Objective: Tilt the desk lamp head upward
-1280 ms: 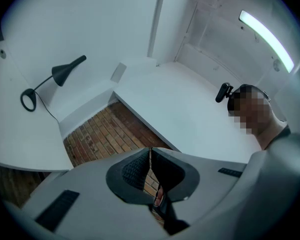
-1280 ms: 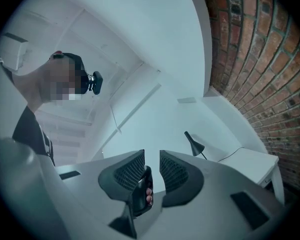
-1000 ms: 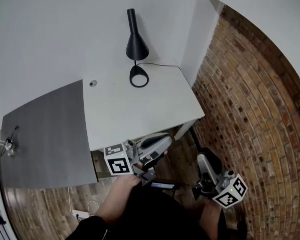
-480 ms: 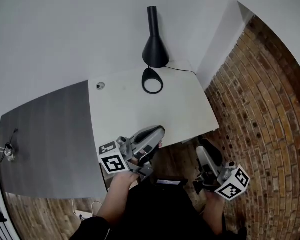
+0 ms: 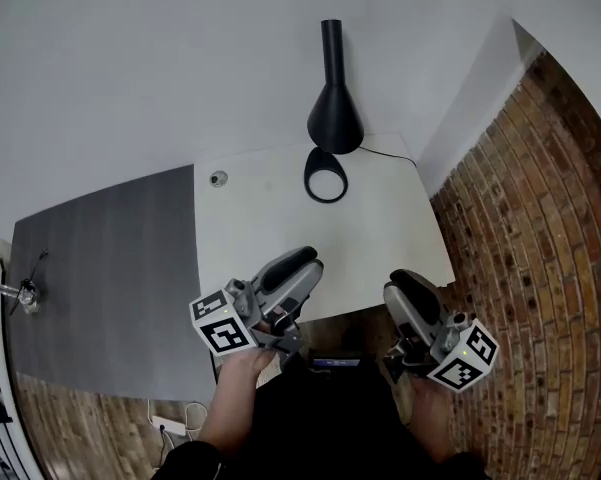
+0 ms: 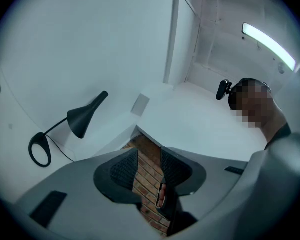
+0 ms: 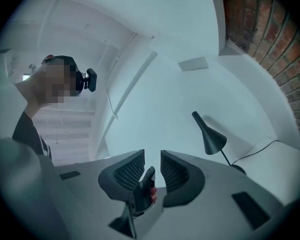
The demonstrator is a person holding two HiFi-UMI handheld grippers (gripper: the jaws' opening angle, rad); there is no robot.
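Black desk lamp (image 5: 334,108) at the far edge of the white bench (image 5: 270,228), close to the corner between white wall (image 5: 130,68) and brick wall (image 5: 540,218). Ring-shaped base (image 5: 325,175) flat on the bench top, thin black cable (image 5: 385,153) trailing from it toward the corner. Cone-shaped lamp head sloped in the left gripper view (image 6: 82,119), wide mouth low and turned down toward the bench, narrow end high; same slope in the right gripper view (image 7: 212,139). Small round fitting (image 5: 218,178) in the bench top to the left of the base. Dark grey panel (image 5: 100,278) adjoining the bench on its left side.

Left hand-held gripper (image 5: 298,265) over the near edge of the bench, pointing toward the lamp but well apart from it. Jaws just opened wide (image 6: 149,166), with nothing in the gap but brick wall behind. Marker cube (image 5: 223,323) at its rear, a hand (image 5: 245,368) gripping below.

Right hand-held gripper (image 5: 405,286) at the near right corner of the bench, also well apart from the lamp. Jaws partly apart (image 7: 152,171), holding nothing, only pale wall visible through the gap. Marker cube (image 5: 465,358) at its near end.
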